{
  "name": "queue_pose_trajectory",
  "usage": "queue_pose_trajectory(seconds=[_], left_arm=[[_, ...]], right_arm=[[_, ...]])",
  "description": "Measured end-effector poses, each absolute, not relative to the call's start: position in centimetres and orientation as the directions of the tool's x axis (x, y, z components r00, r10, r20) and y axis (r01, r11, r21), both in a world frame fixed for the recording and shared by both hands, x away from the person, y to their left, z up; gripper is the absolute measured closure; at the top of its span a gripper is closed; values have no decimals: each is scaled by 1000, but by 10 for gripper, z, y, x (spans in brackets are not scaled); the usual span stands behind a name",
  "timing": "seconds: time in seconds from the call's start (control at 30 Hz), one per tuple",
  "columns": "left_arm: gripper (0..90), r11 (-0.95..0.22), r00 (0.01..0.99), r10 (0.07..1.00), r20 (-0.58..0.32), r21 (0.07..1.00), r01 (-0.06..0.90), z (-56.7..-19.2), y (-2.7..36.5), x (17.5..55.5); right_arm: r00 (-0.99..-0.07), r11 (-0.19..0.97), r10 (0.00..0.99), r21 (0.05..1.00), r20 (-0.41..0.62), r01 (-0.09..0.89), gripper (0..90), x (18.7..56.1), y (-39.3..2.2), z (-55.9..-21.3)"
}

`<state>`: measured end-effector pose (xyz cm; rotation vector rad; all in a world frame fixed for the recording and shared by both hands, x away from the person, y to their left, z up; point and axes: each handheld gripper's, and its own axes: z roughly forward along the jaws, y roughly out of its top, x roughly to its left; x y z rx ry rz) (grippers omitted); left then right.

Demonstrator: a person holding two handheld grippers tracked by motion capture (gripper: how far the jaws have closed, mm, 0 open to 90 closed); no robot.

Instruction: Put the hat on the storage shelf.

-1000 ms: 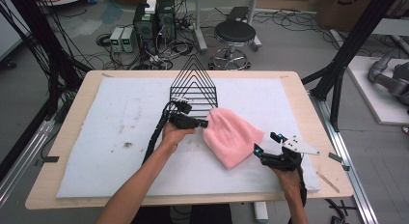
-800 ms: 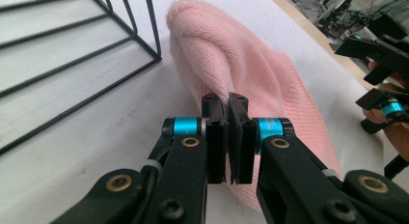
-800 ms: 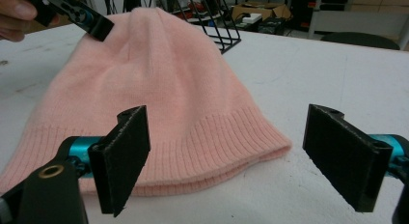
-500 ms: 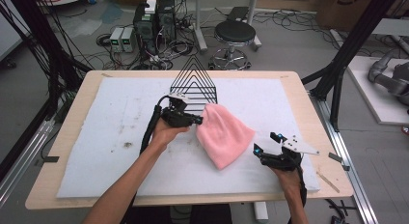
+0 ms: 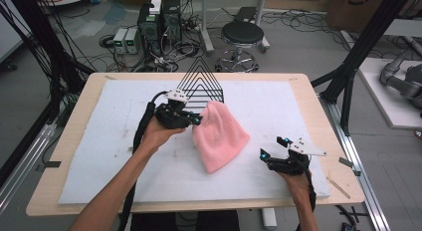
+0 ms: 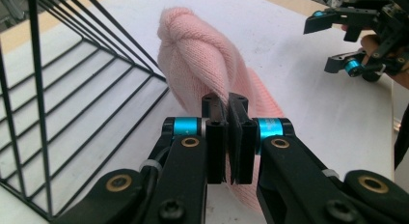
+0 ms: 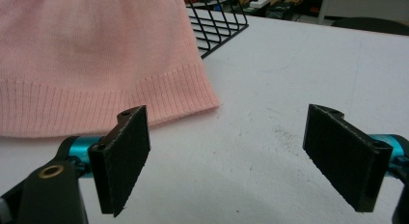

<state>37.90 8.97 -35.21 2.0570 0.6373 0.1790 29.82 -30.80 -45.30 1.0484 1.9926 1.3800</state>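
Nearest, the right claw (image 5: 278, 154) rests on the tabletop (image 5: 99, 141) with jaws wide apart and nothing between them, just right of the hat's ribbed hem. The pink knit hat (image 5: 219, 136), soft and stretchy, hangs mid-table with its crown pinched in the closed left claw (image 5: 196, 120). Judging by this, the lift is in hand; next likely calls for carrying it to the black wire rack (image 5: 201, 84) just beyond.

Grey floor – black stool (image 5: 242, 36), tangled cables (image 5: 174, 47) behind table
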Motion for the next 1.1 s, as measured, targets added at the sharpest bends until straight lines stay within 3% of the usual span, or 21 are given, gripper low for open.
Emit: queue_pose_trajectory(seconds=[0.53, 0.87, 1.1], left_arm=[[865, -495, 926, 378, 8, 847, 195, -312, 107, 360], [866, -523, 953, 298, 64, 845, 106, -278, 115, 343], [866, -524, 951, 292, 104, 849, 68, -255, 125, 331]], right_arm=[[-666, 228, 745, 923, 39, 309, 169, 302, -303, -445], [-789, 276, 613, 923, 46, 269, 172, 309, -272, -426], [-869, 324, 489, 910, 74, 260, 173, 316, -238, -420]])
